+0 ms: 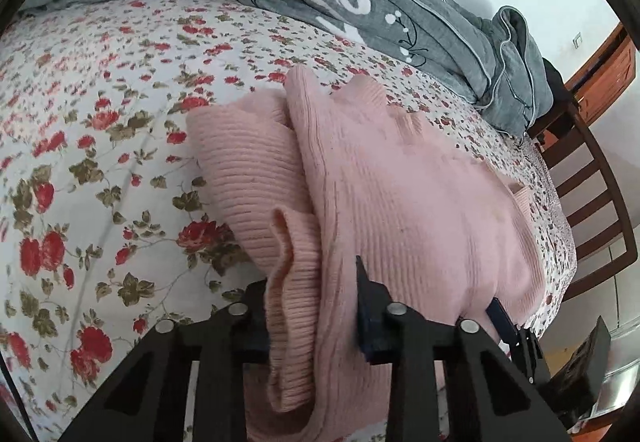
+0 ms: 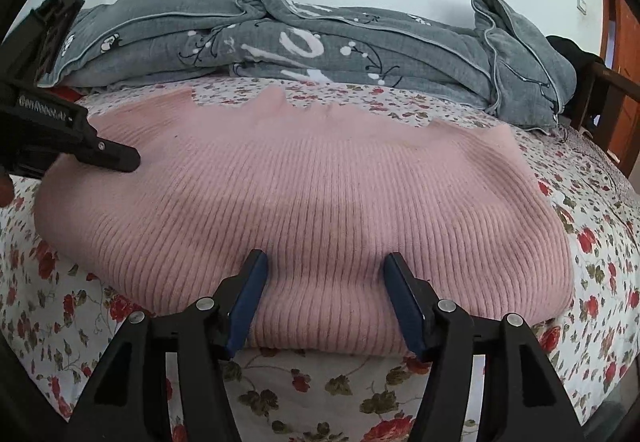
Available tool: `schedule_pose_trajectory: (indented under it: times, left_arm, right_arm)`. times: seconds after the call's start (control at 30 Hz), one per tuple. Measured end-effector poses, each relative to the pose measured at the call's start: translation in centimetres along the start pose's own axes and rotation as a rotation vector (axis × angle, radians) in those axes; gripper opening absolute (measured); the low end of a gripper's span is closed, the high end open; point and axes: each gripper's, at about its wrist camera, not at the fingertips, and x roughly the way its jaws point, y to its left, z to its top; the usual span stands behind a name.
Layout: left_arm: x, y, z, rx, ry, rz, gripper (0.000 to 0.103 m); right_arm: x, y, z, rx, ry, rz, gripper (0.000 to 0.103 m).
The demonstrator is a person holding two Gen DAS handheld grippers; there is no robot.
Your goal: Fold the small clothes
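Left wrist view shows the pink ribbed knit sweater lying across the white bedsheet printed with red roses, its one end gathered into a thick fold that runs between the black fingers of the left gripper. The jaws are drawn in on that bunched edge and appear to clamp it, though the near finger is mostly hidden behind the cloth, so the grip is likely rather than certain.

From the right wrist, the right gripper straddles the near hem of the sweater with its blue-padded fingers spread apart; knit lies between them, but the pads do not pinch it. The left gripper reaches in at the far left end of the garment. A rumpled grey quilt with white lettering sits well behind.

The step in hand looks like taking hold of the sweater's edge at two places before a fold. The next move calls for the right jaws to close on the hem, catching every layer, and then for both hands to lift and carry the edge over together, evenly, so the soft knit does not sag or skew.
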Motion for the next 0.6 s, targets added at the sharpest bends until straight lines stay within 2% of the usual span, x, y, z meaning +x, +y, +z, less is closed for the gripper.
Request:
schedule_pose_trajectory:
  times: [0.13,0.27,0.4,0.6]
  left_arm:
    - [-1.1,-1.9,0.4,0.03,-0.012,0.052,0.026]
    - [-2.7,-3.8,1.2,0.012,-0.032,0.062,0.026]
    - [-4.0,-6.7,2.3,-0.008,-0.045,0.059,0.026]
    - [-3.7,-14.3,3.3,0.059,-0.045,0.084,0.026]
  right_arm:
    - [-0.3,-0.5,0.4,-0.023,0.028,0.048,0.062]
    - [-2.5,-4.3,1.4,0.048,0.048,0.203,0.062]
    - [-4.9,-9.0,1.4,0.098,-0.014,0.174,0.062]
    - [-7.0,-16.0,-0.5,0.123,-0.038,0.08,0.063]
